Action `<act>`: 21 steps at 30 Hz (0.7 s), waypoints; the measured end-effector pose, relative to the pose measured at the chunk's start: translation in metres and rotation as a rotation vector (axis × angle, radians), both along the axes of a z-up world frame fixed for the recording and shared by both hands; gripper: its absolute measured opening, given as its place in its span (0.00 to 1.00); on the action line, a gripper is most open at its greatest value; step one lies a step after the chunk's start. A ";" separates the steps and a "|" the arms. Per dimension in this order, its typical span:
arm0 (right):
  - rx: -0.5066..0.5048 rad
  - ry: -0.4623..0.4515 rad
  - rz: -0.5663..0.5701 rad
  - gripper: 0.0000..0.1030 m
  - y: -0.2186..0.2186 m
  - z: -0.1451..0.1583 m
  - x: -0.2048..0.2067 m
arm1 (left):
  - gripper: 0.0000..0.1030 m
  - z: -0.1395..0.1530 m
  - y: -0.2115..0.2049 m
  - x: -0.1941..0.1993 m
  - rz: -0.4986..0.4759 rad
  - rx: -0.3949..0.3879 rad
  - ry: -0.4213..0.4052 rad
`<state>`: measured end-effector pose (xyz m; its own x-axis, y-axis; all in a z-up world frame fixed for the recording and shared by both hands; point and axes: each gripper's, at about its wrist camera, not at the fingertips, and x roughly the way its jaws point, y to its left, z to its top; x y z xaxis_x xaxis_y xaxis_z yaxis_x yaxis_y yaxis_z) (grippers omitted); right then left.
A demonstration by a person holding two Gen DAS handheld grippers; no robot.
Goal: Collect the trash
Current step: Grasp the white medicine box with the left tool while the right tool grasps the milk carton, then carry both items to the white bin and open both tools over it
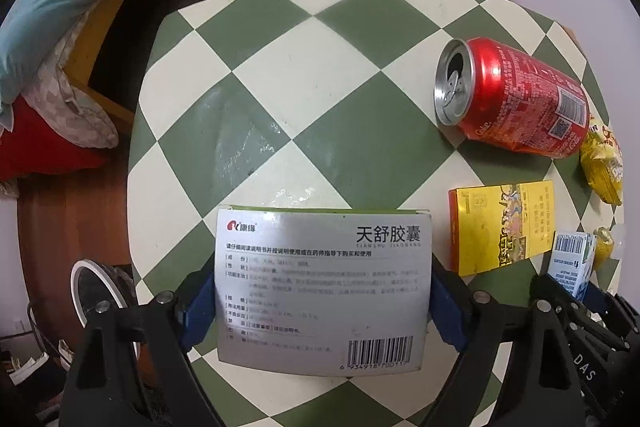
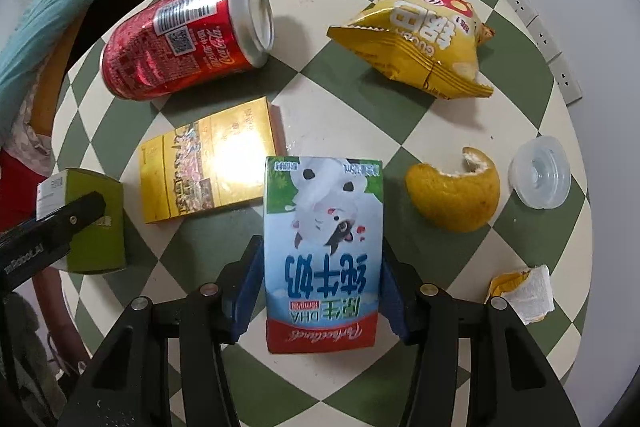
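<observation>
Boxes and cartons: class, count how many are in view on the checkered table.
3. The medicine box sits between the left tool's fingers, the milk carton between the right tool's, and the yellow box lies between them. None seems hidden.

The medicine box [image 1: 323,291] bore fine print too blurred to read; the snack bag [image 1: 604,163] was cut off at the frame's edge.

Green-and-cream checkered counter [image 2: 352,115]: red can [image 2: 180,47] lies beyond the yellow box [image 2: 208,167]; orange peel [image 2: 456,195] to its right.
</observation>
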<state>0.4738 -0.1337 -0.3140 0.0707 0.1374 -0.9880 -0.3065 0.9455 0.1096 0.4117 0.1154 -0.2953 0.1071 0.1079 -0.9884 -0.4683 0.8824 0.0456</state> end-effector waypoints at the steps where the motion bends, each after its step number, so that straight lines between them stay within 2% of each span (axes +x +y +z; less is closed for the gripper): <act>1: -0.007 -0.004 0.004 0.54 0.004 0.000 -0.001 | 0.84 0.001 0.000 -0.001 -0.004 0.004 -0.004; 7: -0.016 -0.051 0.035 0.53 0.032 0.004 -0.013 | 0.84 0.013 0.008 -0.015 0.019 0.051 -0.045; 14: 0.024 -0.176 0.090 0.53 0.052 0.050 -0.049 | 0.84 0.058 0.017 -0.062 0.062 0.089 -0.158; 21: 0.088 -0.267 0.159 0.53 0.082 0.101 -0.077 | 0.84 0.117 0.040 -0.114 0.112 0.117 -0.274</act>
